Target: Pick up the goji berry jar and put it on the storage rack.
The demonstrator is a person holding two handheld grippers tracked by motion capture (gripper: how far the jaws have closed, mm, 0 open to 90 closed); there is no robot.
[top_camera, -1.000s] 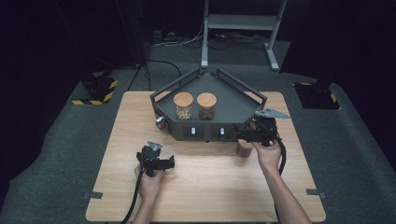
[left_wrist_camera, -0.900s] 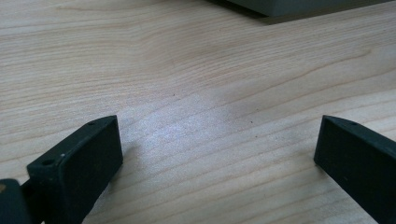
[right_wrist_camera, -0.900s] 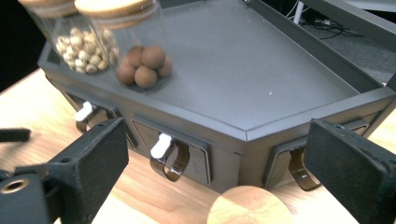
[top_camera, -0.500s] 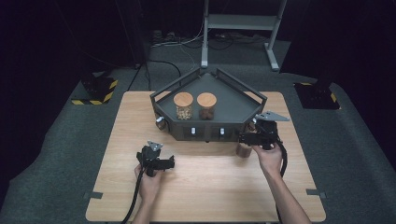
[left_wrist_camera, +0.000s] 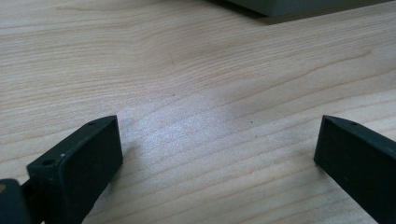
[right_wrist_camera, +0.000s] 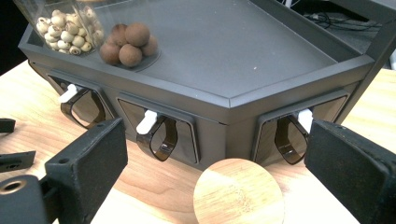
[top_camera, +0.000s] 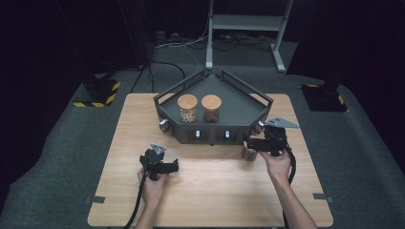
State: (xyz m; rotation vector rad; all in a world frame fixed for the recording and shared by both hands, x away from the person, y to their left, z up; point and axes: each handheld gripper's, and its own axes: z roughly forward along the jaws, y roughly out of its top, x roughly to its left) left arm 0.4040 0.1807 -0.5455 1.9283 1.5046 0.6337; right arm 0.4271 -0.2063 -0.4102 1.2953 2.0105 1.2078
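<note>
Jar: a wood-lidded jar (right_wrist_camera: 238, 191) stands upright on the table, low centre of the right gripper view, just before the dark tray (right_wrist_camera: 261, 60).
Right gripper (right_wrist_camera: 219, 168): jaws wide, just been shifting, straddling the lid, not pressing.
Left gripper (left_wrist_camera: 217, 154): open, empty, farther off.

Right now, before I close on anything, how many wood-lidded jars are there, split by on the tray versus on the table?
Jars on the grey tray: 2, the jar of pale seeds and the jar of brown balls
Jars on the table: 1, the third jar, in front of the tray between the open jaws of the right hand-held gripper
Total: 3
</note>
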